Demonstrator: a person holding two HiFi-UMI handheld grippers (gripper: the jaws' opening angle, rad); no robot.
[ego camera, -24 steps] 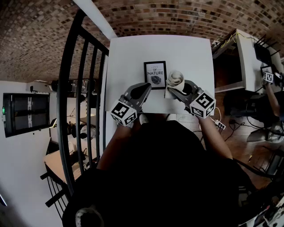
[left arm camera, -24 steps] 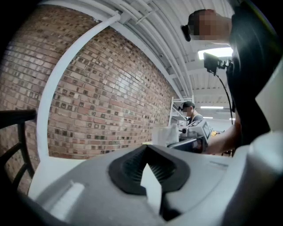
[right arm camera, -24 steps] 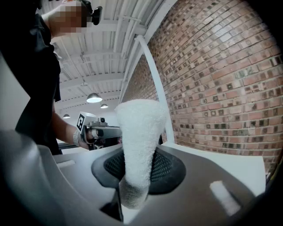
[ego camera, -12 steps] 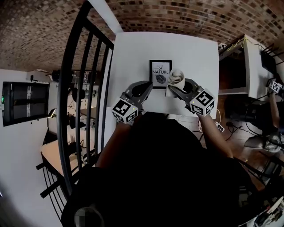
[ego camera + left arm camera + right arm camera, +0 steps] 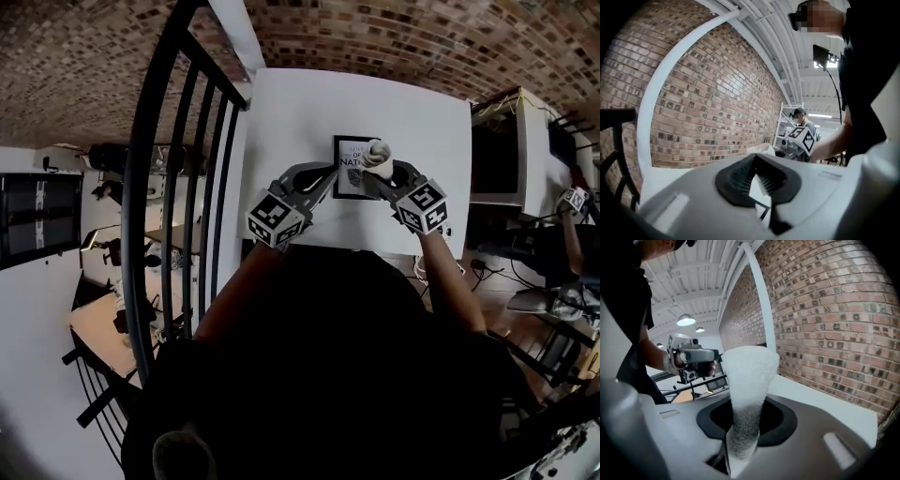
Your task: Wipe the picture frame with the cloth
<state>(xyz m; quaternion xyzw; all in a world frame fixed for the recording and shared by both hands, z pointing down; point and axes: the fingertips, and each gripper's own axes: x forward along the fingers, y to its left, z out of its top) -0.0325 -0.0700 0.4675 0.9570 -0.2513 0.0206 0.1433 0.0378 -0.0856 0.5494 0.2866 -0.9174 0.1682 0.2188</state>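
Note:
A black picture frame (image 5: 353,170) with a white print lies flat on the white table (image 5: 356,103). My right gripper (image 5: 373,174) is shut on a rolled white cloth (image 5: 377,154), which stands up out of its jaws over the frame's upper right part. In the right gripper view the cloth (image 5: 747,380) rises between the pads of the right gripper (image 5: 740,439). My left gripper (image 5: 330,174) looks shut, its tips at the frame's left edge. The left gripper view shows a black frame edge (image 5: 762,213) just below the left gripper (image 5: 756,183).
A black metal railing (image 5: 178,187) runs along the table's left side. A desk (image 5: 530,141) stands to the right, with cables (image 5: 469,267) on the floor beside it. Another person's hand with a marker cube (image 5: 572,202) shows at far right. A brick wall lies beyond the table.
Both grippers have moved forward onto the frame. The cloth, earlier beside the frame's right edge, now covers its upper right part. The left tips have reached the frame's left edge.

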